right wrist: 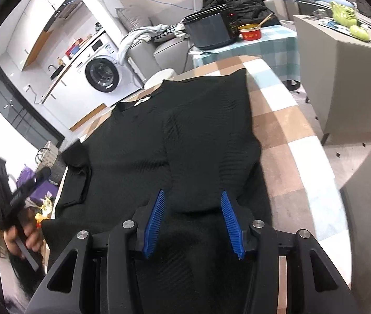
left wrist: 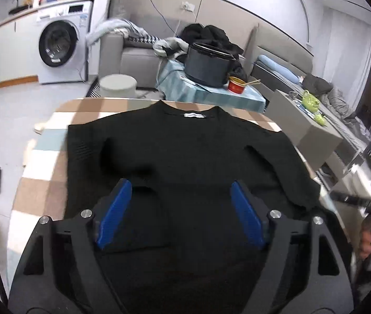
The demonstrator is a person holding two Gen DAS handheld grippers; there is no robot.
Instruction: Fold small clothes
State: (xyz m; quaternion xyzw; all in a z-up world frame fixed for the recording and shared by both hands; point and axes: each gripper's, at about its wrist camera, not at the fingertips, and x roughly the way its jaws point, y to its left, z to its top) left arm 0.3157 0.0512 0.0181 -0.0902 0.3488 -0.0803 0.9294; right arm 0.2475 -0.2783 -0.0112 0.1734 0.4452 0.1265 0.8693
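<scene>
A black knit sweater lies flat on the checked table, collar with white label at the far end. Both sleeves are folded in over the body. My left gripper is open, its blue pads spread above the sweater's lower left part near the folded left sleeve. My right gripper is open above the sweater, its pads either side of the cuff of the folded right sleeve. Nothing is held. The left gripper and the hand on it show at the left edge of the right wrist view.
Beyond the table stand a side table with a teal cloth, a dark cooker and a red bowl. A grey cabinet is at the right, a sofa with clothes and a washing machine behind.
</scene>
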